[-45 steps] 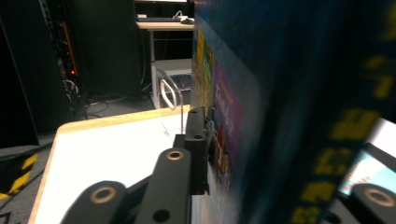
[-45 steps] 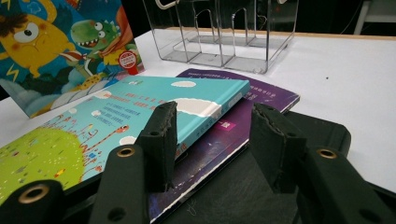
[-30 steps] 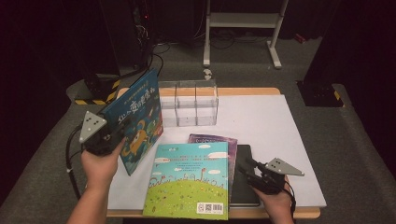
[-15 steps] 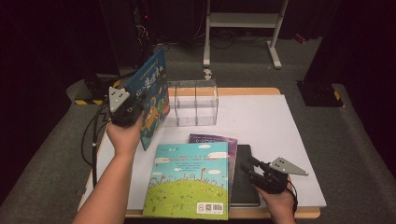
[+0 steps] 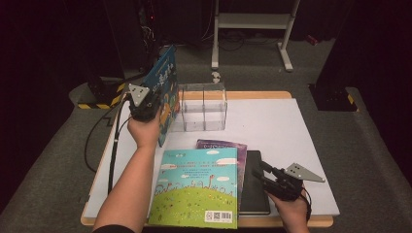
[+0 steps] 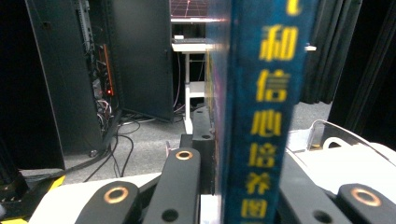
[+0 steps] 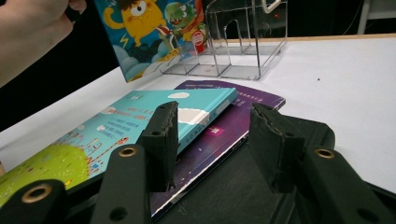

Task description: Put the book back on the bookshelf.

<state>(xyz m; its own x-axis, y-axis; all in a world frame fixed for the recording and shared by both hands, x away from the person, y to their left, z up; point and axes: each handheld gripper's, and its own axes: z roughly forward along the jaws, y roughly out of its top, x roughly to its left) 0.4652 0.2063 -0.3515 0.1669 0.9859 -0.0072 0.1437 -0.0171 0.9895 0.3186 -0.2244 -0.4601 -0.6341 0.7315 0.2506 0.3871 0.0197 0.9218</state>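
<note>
A blue picture book (image 5: 165, 80) stands upright in the air just left of a clear divided holder (image 5: 201, 107) at the back of the white table (image 5: 277, 126). My left gripper (image 5: 156, 106) is shut on its lower edge. In the left gripper view the book's spine (image 6: 261, 116) with yellow lettering rises between the jaws of my left gripper (image 6: 233, 158). My right gripper (image 5: 260, 171) stands open low over a black book (image 5: 253, 191) at the front right. In the right gripper view nothing is between the pads of my right gripper (image 7: 217, 135).
A teal and green book (image 5: 199, 187) lies at the front middle, overlapping a purple book (image 5: 224, 144) and the black one. A dark rack with cables (image 6: 93, 79) and a white stand (image 5: 252, 24) are beyond the table. Bare table lies right of the holder.
My left hand has carried the blue book from the table's left side forward and right, up beside the clear holder, turning it more edge-on. The right gripper has stayed still.
</note>
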